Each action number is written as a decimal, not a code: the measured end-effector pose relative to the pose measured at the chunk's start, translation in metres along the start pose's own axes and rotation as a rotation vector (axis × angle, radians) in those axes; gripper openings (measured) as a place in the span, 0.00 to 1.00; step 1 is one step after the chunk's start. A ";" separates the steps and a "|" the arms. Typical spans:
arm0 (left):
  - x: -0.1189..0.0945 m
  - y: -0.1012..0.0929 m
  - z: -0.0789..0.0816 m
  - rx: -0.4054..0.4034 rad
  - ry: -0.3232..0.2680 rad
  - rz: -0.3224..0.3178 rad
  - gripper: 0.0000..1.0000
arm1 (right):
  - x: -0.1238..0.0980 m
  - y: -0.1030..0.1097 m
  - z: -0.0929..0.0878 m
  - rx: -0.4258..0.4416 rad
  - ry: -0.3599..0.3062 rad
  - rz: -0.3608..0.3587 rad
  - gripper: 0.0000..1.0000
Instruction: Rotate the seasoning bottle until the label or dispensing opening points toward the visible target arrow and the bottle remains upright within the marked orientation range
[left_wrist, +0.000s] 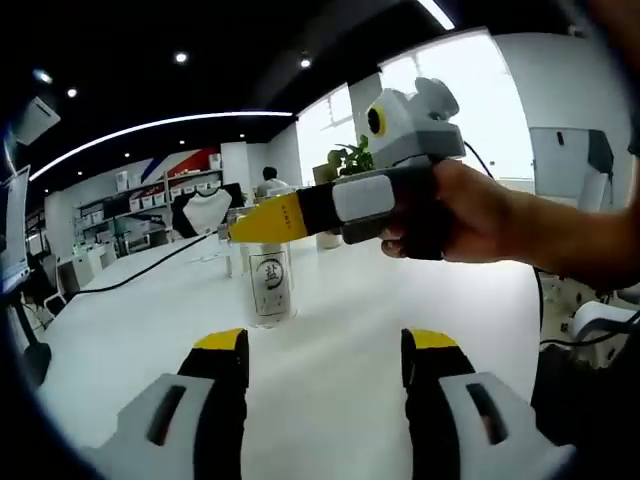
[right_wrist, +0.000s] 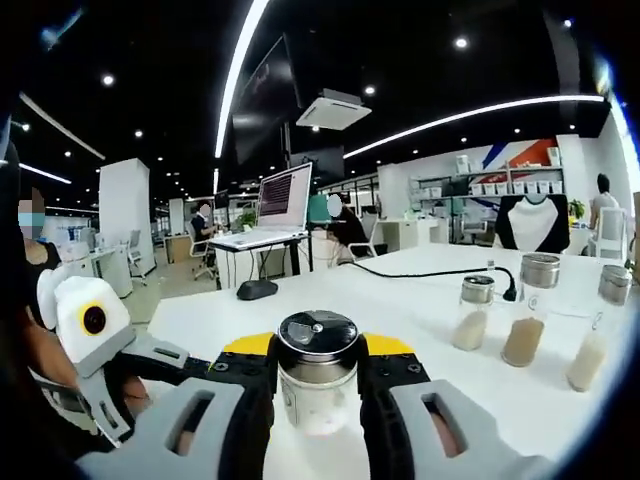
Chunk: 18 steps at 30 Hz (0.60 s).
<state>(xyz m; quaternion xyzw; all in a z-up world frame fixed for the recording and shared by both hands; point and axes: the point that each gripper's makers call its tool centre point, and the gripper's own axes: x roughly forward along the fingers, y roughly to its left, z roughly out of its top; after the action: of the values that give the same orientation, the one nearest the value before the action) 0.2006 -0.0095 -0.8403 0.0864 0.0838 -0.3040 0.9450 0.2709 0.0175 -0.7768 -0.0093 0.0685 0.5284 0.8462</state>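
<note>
Right gripper view: my right gripper (right_wrist: 318, 385) is clamped on the seasoning bottle (right_wrist: 317, 372), jaws pressed to both sides just below its metal cap, bottle upright on the white table (right_wrist: 420, 290). Three other shakers (right_wrist: 528, 310) stand in a row to the right. Left gripper view: left gripper (left_wrist: 325, 350) w/ jaws spread, nothing between them, hovering just short of the bottle; its printed label faces me. A hand (left_wrist: 480, 212) holds the right gripper at the cap.
</note>
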 end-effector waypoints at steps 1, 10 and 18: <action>-0.002 0.000 0.000 -0.002 -0.001 -0.001 0.66 | 0.002 0.000 -0.001 -0.002 0.007 0.002 0.29; -0.015 0.005 0.004 -0.079 -0.040 0.006 0.76 | 0.019 -0.003 -0.009 0.000 0.053 0.014 0.29; -0.025 0.010 0.005 -0.121 -0.056 0.019 0.83 | 0.027 -0.003 -0.012 -0.033 0.085 0.023 0.29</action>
<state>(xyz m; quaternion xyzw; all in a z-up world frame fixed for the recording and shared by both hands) 0.1871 0.0116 -0.8292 0.0214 0.0749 -0.2919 0.9533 0.2844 0.0396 -0.7923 -0.0446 0.0957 0.5381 0.8363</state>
